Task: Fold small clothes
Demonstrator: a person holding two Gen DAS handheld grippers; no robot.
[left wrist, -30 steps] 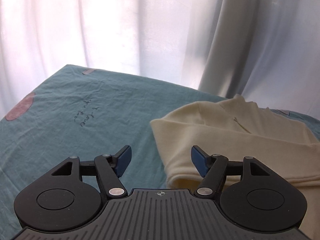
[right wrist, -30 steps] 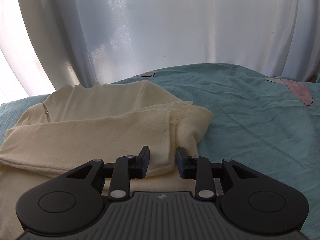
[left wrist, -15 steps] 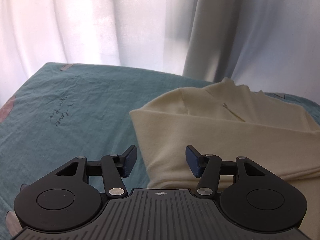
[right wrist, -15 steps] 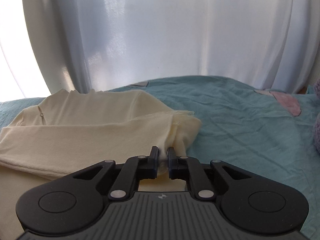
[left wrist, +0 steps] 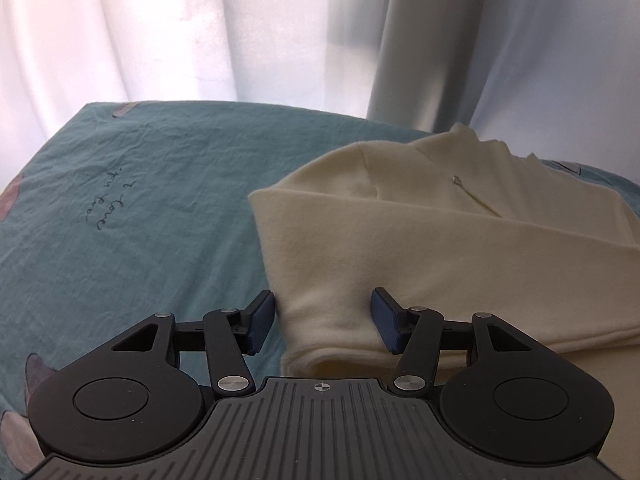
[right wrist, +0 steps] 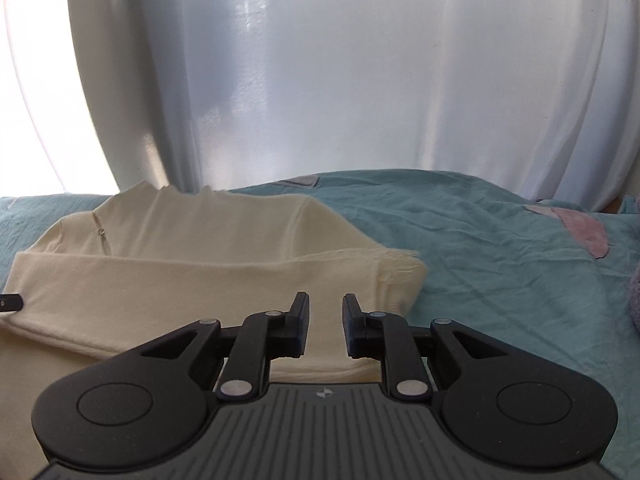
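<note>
A cream top (left wrist: 460,248) lay on a bed under a teal sheet (left wrist: 140,220), with pale curtains (left wrist: 240,32) hanging behind. The top was partly folded: a sleeve (right wrist: 192,292) lay across the body, its frayed cuff (right wrist: 400,268) at the side towards the right tongs, and a small zip pull (left wrist: 457,179) showed near the collar at the far end.

In the left wrist view the top filled the stretch from 12 to 4 o'clock, its folded corner reaching down to 6. The left tongs (left wrist: 323,320) stood spread about half way, one blue pad (left wrist: 262,322) just beside the folded edge on the sheet side, the other pad (left wrist: 386,324) over the cloth. The thick fold sat between them, but the pads did not press on it. Dark handwriting (left wrist: 110,206) marked the sheet at 9 o'clock, and a grey patch (left wrist: 124,109) sat at 11 near the bed's far edge.

In the right wrist view the top spread from 9 o'clock to the centre. The right tongs (right wrist: 326,328) were opening, a narrow gap between the dark pads (right wrist: 301,326); cream cloth lay behind that gap, and I saw neither pad gripping it. A pink shape (right wrist: 584,232) on the sheet lay at 3 o'clock, well apart from the top. A dark tip (right wrist: 10,303) poked in at the frame's 9 o'clock edge, against the sleeve fold.
</note>
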